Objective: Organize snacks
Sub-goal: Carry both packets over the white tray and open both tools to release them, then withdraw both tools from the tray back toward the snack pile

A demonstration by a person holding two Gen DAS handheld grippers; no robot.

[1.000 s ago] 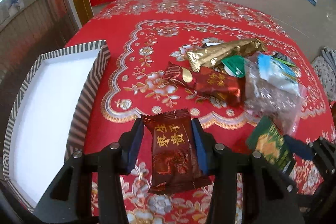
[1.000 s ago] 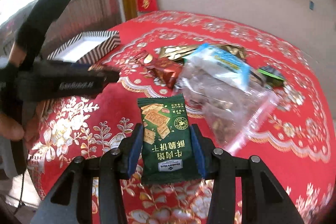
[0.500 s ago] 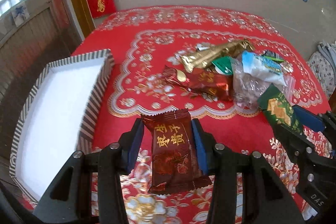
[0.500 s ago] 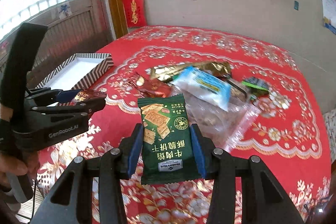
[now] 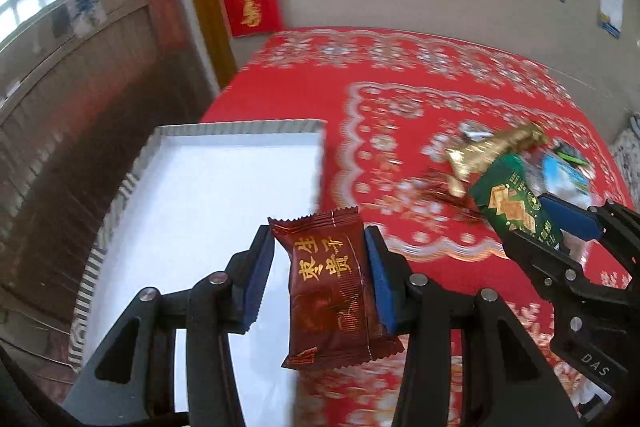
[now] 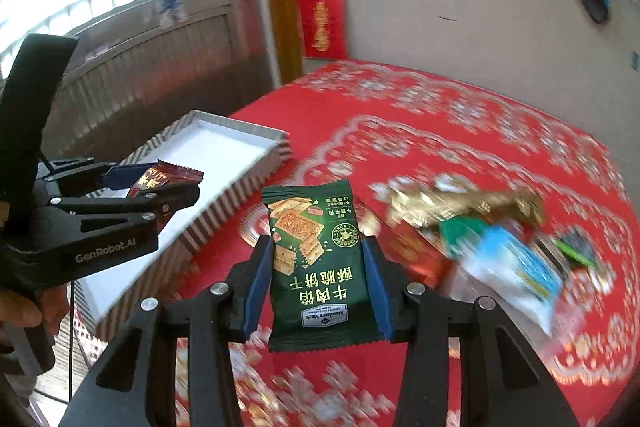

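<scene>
Snacks in both grippers, both off the table. Left gripper [image 5: 320,279] has its blue-padded fingers [image 5: 260,275] pinched on a dark red foil snack packet with gold characters [image 5: 332,291], gripped by its side edges and held flat above the near right part of the shallow white tray with black-and-white striped walls [image 5: 240,126]. In the right wrist view the same packet [image 6: 160,183] hangs over the tray's [image 6: 240,183] white floor, not touching it.

Right gripper [image 6: 316,279] fingers [image 6: 258,279] clamped on a dark green cracker packet printed with biscuit squares [image 6: 316,267], held by its side edges over the red tablecloth with gold-white floral pattern [image 6: 460,131], just right of the tray's near right corner. Left wrist view shows that green packet [image 5: 516,203] and the right gripper [image 5: 532,223] to the right of the left one, apart from it.

Tray sits at the table's left edge. Loose pile toward the right edge, motion-blurred: long gold foil packet [image 6: 460,205], clear plastic bag with blue-white label [image 6: 516,271], a red wrapper partly under them. Pile well apart from the tray.
</scene>
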